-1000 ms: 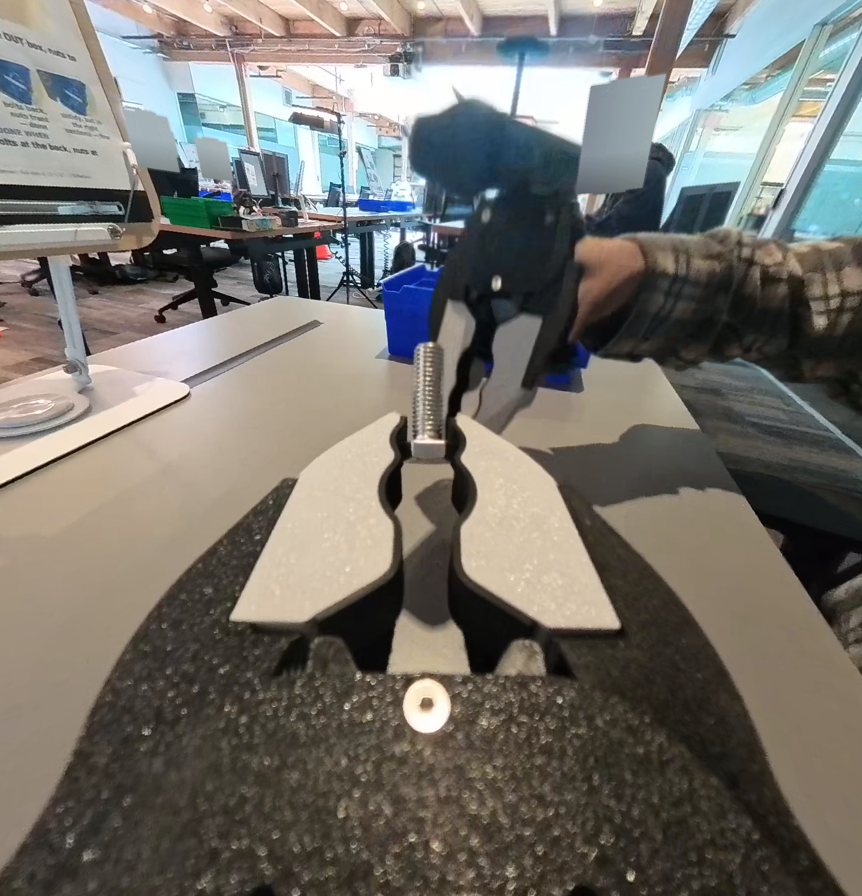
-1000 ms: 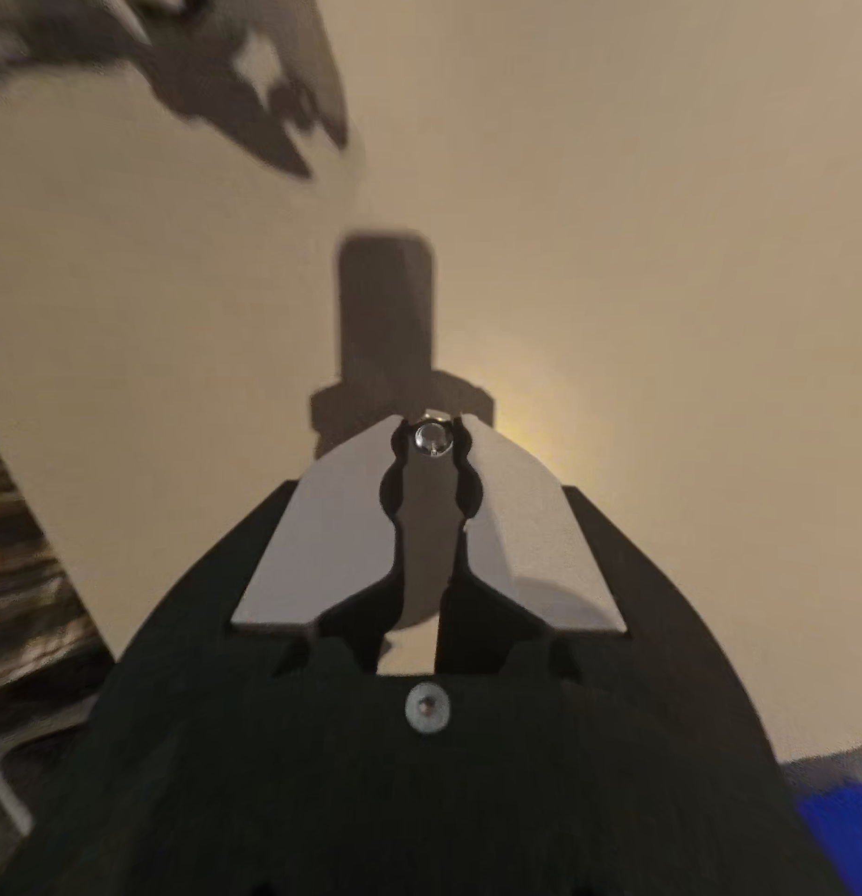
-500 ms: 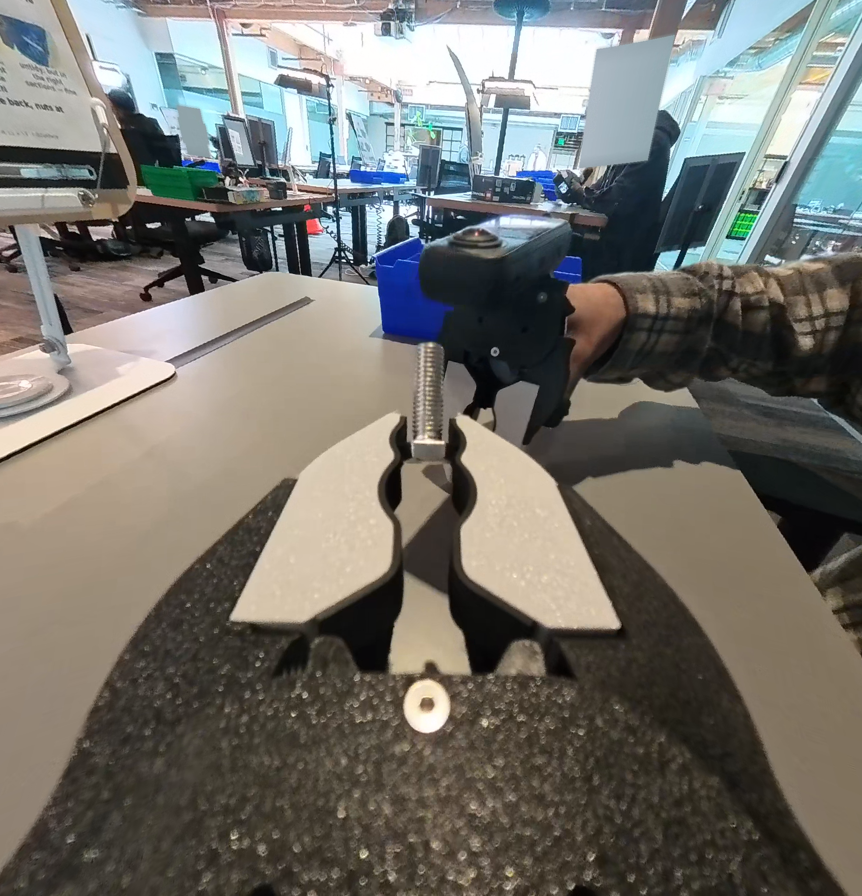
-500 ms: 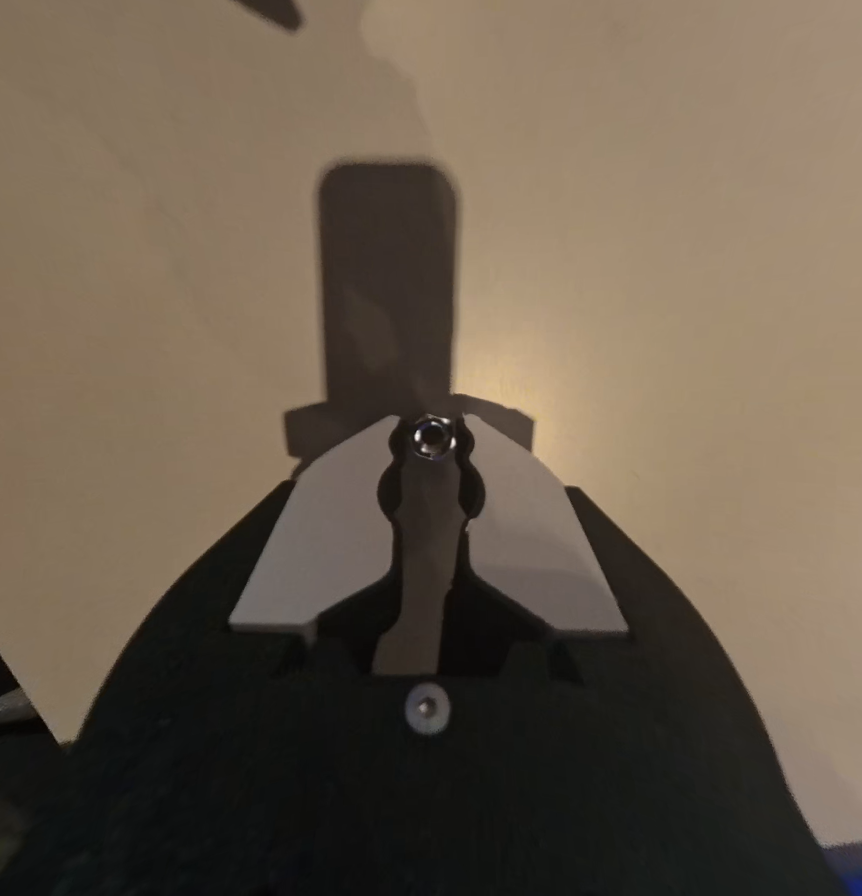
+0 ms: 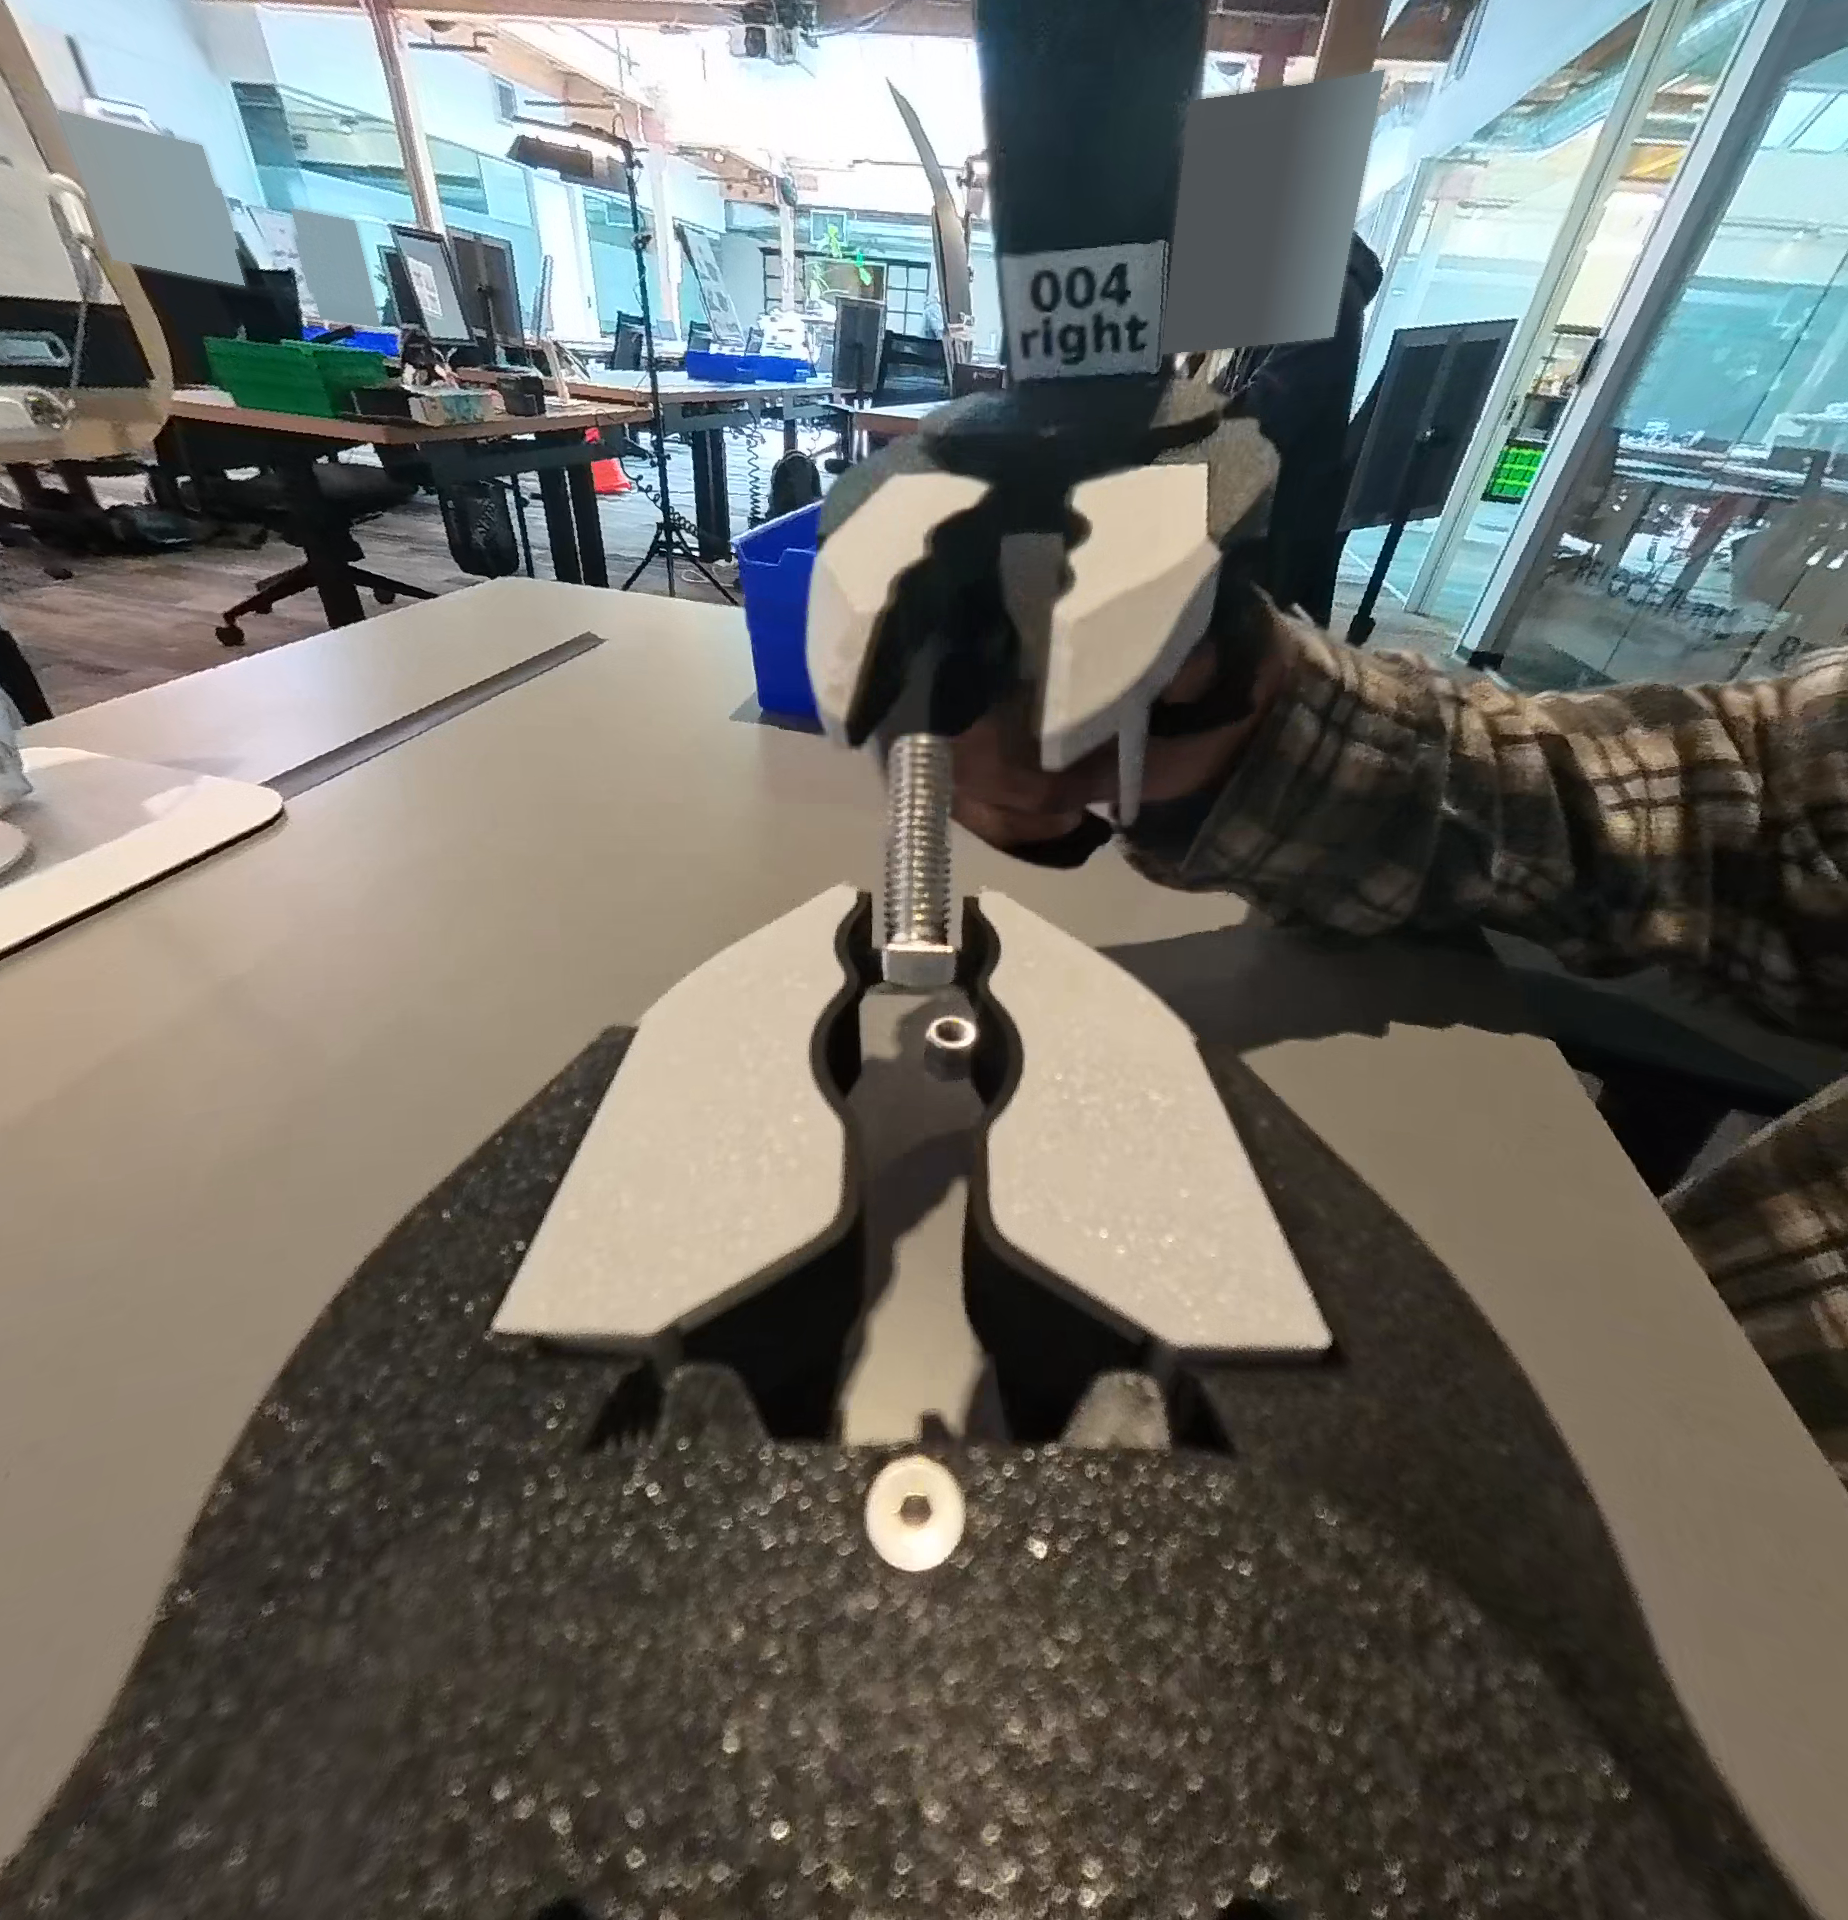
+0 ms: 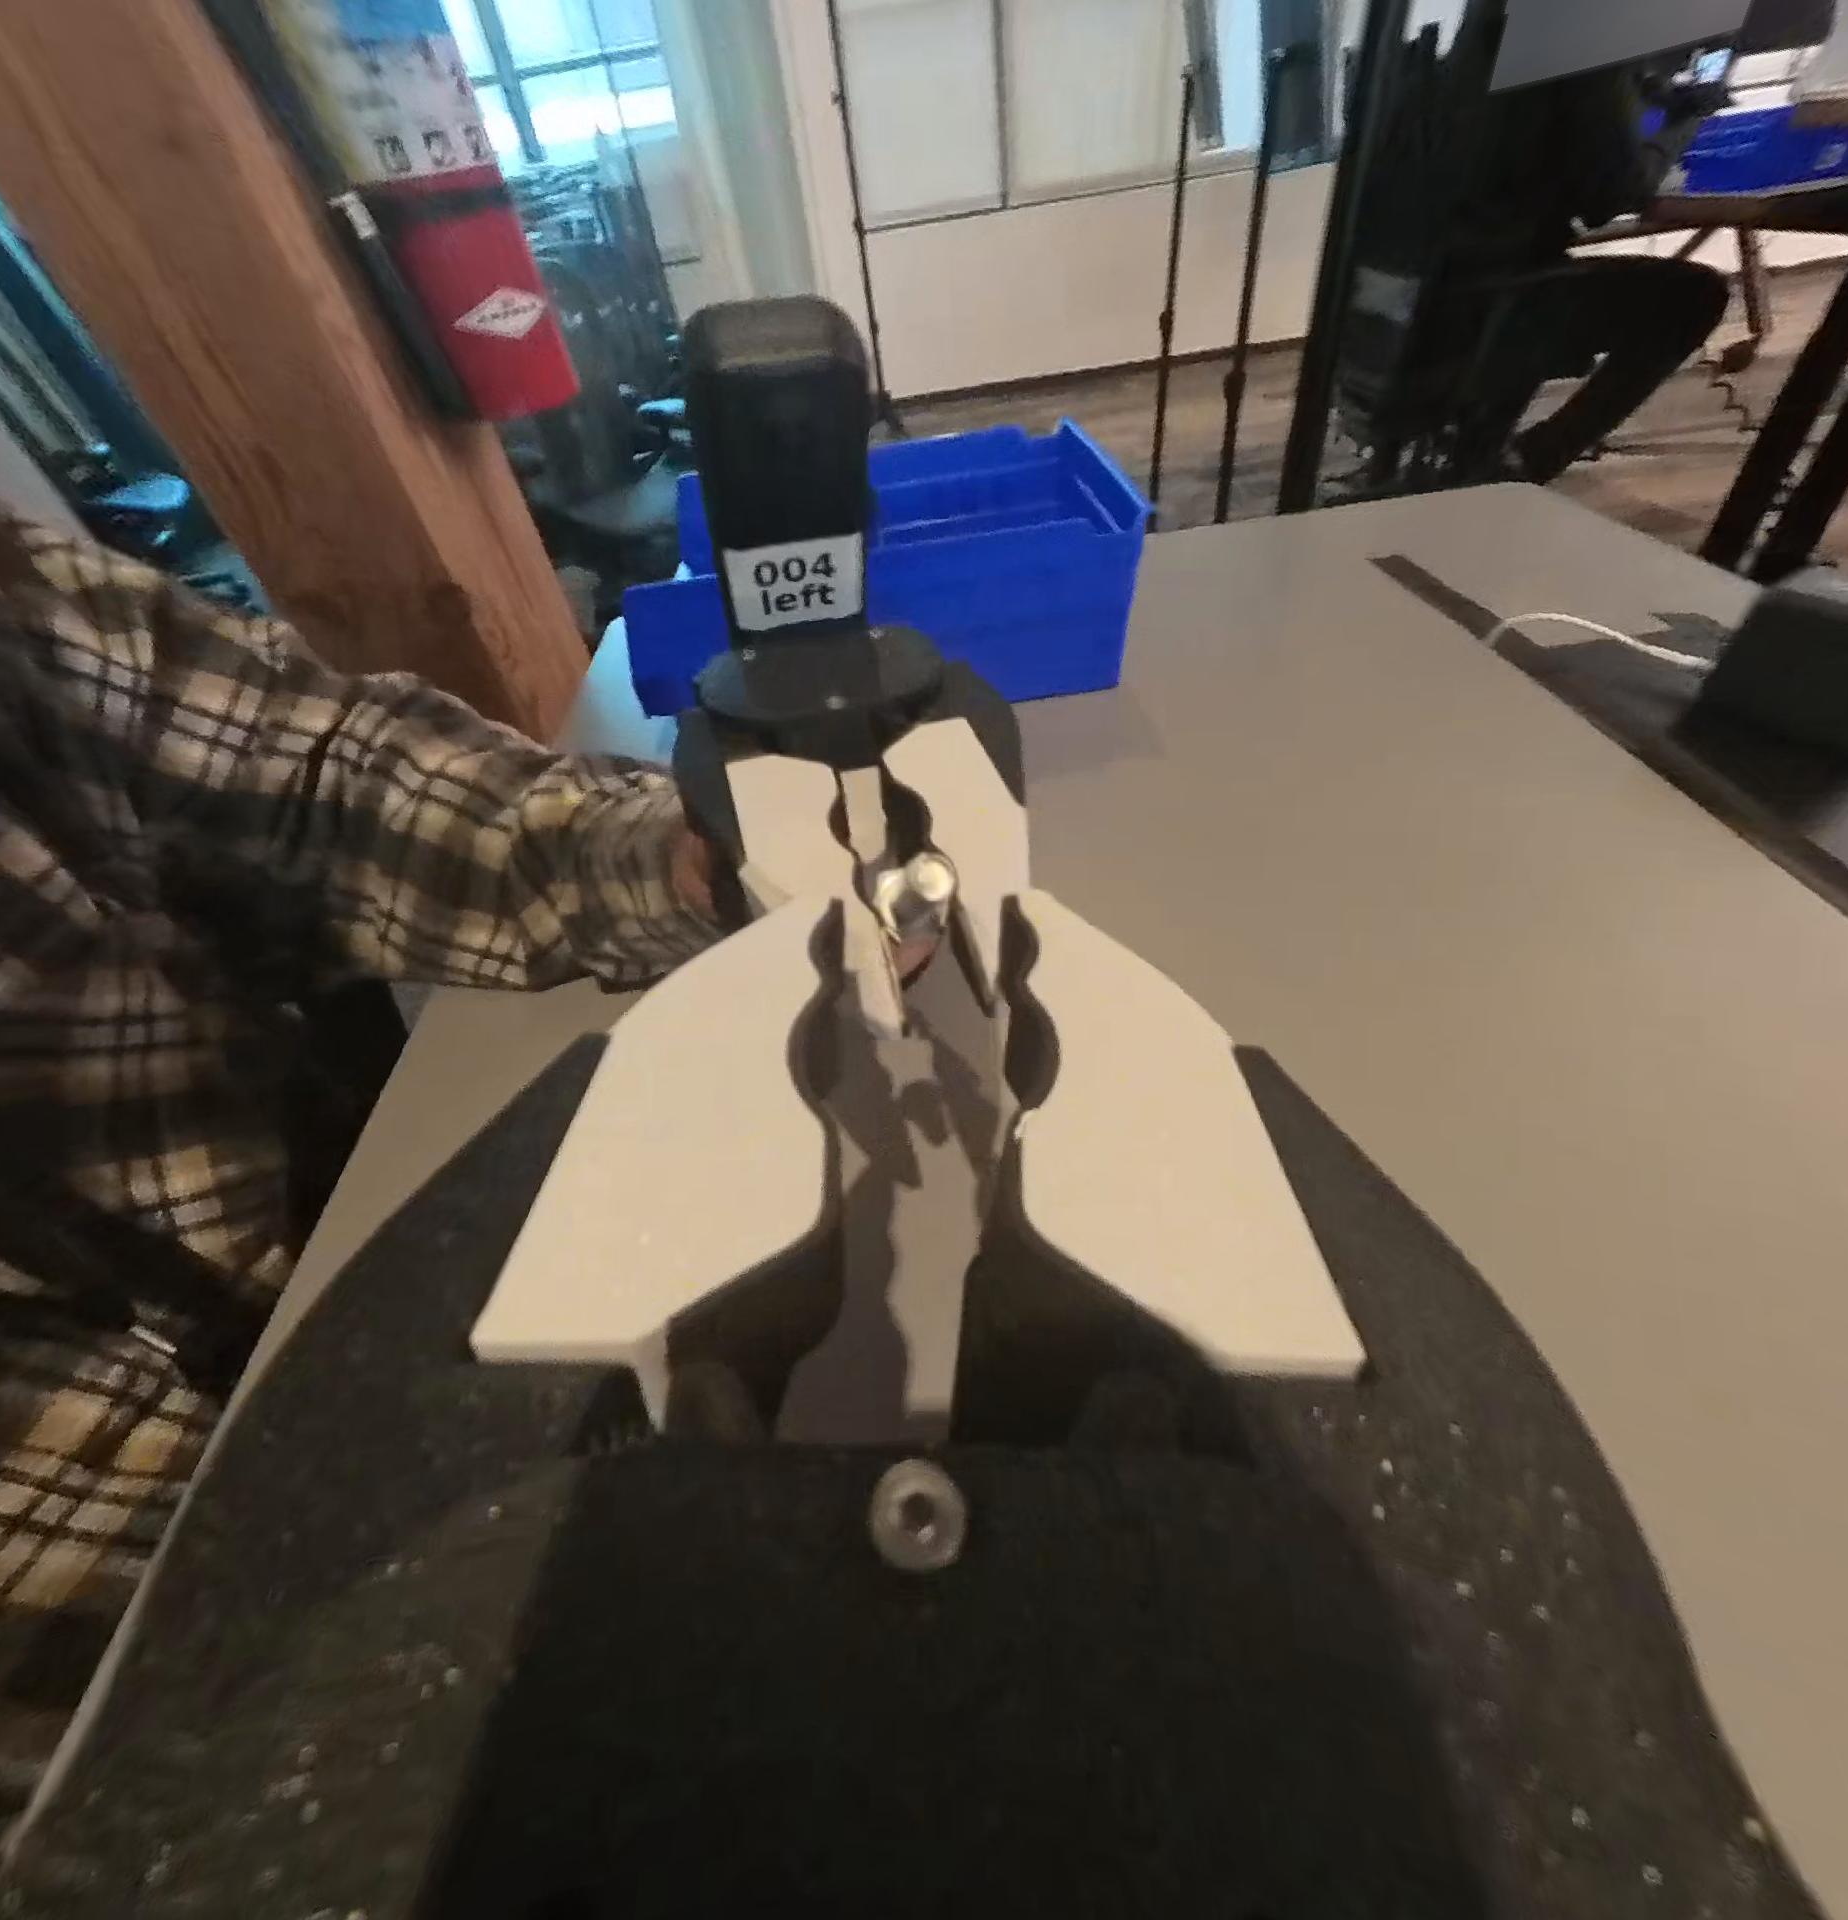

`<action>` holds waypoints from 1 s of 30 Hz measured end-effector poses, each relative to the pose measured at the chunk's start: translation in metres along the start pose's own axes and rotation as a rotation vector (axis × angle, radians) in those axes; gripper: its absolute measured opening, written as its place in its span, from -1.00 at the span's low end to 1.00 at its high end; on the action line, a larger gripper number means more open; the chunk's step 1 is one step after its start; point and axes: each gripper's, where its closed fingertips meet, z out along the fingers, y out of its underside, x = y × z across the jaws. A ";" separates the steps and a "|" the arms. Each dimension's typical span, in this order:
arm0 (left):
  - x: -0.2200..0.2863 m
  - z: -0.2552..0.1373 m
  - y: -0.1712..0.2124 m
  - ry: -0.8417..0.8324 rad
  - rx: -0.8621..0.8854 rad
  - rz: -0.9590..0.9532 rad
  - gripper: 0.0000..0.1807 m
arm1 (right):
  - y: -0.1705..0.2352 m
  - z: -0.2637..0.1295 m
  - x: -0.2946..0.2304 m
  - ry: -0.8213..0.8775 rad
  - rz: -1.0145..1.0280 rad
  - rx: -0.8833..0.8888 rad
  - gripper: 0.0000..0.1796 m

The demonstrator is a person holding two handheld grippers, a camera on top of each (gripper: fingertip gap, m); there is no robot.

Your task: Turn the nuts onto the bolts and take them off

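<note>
the left hand-held gripper (image 5: 918, 940) is clamped on the square head of a threaded steel bolt (image 5: 921, 831), which stands upright between its grey fingertips (image 5: 785, 971) above the grey bench (image 5: 380, 935). a small silver nut (image 5: 950, 1033) lies on the bench in the gap between the fingers, just beside the bolt head and apart from it; from this view it cannot be told whether it touches either finger.

the right hand-held gripper (image 5: 987, 717) hangs over the top of the bolt, pointing down toward it, with its two fingers spread apart and nothing gripped between them. in the right wrist view the wide gap between its fingers (image 6: 691, 1091) frames the bolt's tip (image 6: 915, 894) end on, with the left hand-held gripper (image 6: 899, 894) behind it, held by a person in a plaid sleeve (image 6: 328, 831).

behind the grippers a blue bin (image 6: 1003, 582) sits at the far edge of the bench. a white stand base (image 5: 99, 831) rests on the bench to the left in the left wrist view. a red fire extinguisher (image 6: 494, 301) hangs on a wooden pillar (image 6: 224, 343) beyond.
</note>
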 end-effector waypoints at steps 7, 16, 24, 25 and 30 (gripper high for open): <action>0.001 0.000 0.000 0.012 0.003 -0.008 -0.82 | -0.001 0.018 -0.002 -0.057 0.008 0.026 -0.82; -0.003 0.004 0.015 0.005 -0.110 -0.011 -0.63 | 0.008 0.026 0.007 -0.047 -0.144 -0.278 -0.90; -0.012 0.007 0.032 -0.034 -0.204 0.016 -0.34 | 0.018 0.012 0.006 -0.075 -0.149 -0.450 -0.89; -0.012 0.007 0.032 -0.032 -0.206 0.024 -0.34 | 0.019 0.013 0.007 -0.078 -0.145 -0.456 -0.89; -0.006 0.007 0.030 -0.002 -0.205 0.049 -0.37 | 0.025 0.020 0.009 -0.102 -0.112 -0.475 -0.89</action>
